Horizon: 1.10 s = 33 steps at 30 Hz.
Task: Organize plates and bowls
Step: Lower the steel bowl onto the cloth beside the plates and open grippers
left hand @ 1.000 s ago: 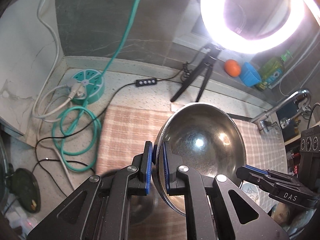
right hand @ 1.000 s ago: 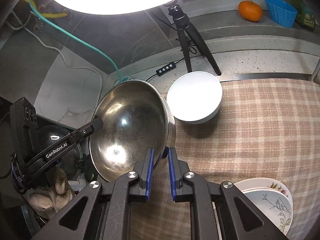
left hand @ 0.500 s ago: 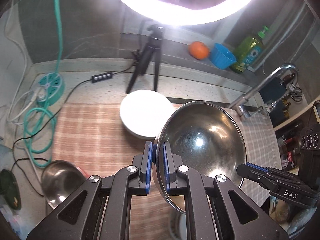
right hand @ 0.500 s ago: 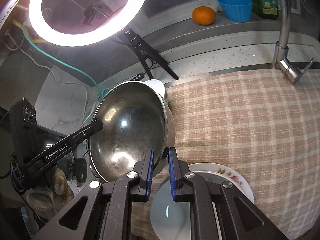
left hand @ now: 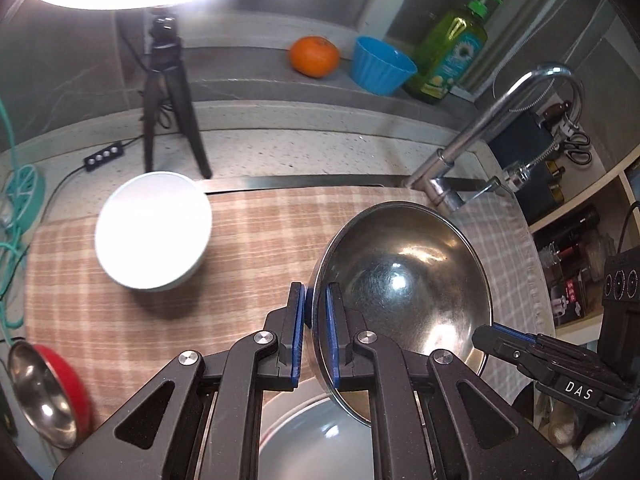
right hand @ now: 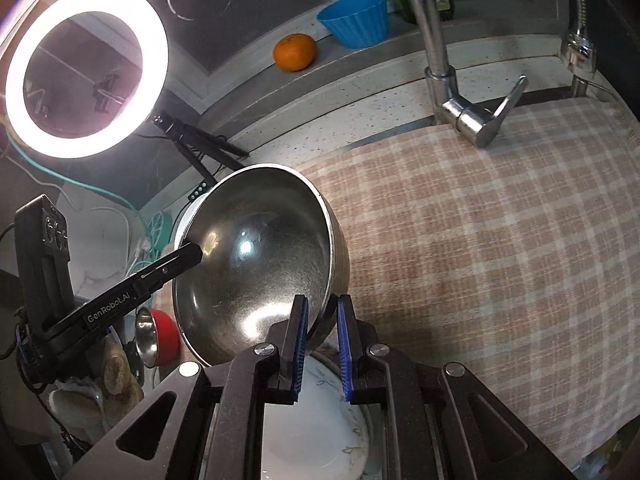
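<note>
Both claws, left claw (left hand: 313,334) and right claw (right hand: 322,350), pinch opposite rims of a tilted steel bowl (left hand: 404,296) above stacked plates (right hand: 320,420); uneven release could drop it, chipping them.

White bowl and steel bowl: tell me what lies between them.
Only bare checked cloth lies between the white bowl and the steel bowl, as the left wrist view shows. The left gripper grips the steel bowl's rim.
</note>
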Tool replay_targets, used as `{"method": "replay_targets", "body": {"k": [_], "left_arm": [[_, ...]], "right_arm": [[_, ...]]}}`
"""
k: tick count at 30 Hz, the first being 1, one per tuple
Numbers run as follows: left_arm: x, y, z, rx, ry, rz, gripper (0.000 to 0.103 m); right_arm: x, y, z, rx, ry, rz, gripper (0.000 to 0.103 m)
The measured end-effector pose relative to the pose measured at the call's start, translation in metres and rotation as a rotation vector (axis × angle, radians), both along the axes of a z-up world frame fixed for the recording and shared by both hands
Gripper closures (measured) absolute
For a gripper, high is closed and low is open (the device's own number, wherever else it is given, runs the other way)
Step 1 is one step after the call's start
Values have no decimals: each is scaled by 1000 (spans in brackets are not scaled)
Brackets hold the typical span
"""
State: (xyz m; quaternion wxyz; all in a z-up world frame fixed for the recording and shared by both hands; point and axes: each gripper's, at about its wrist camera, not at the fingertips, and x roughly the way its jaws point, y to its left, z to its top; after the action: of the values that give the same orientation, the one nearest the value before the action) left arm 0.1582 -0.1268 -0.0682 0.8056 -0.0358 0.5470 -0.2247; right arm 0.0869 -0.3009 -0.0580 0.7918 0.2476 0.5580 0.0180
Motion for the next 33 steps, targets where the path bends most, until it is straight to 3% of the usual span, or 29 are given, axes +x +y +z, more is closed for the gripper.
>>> {"method": "replay_targets", "body": {"k": [9, 19, 30, 33], "left_arm": [[2, -38, -22, 31, 44, -50, 94], [10, -40, -45, 68, 92, -53, 94], [11, -40, -49, 80, 99, -73, 94], [12, -39, -50, 76, 114, -75, 89]], "right_arm": [[-6, -34, -26, -6, 47, -54, 90], [-1, -40, -52, -4, 82, -42, 90], [2, -40, -55, -23, 80, -24, 90], [2, -39, -55, -19, 78, -25, 89]]}}
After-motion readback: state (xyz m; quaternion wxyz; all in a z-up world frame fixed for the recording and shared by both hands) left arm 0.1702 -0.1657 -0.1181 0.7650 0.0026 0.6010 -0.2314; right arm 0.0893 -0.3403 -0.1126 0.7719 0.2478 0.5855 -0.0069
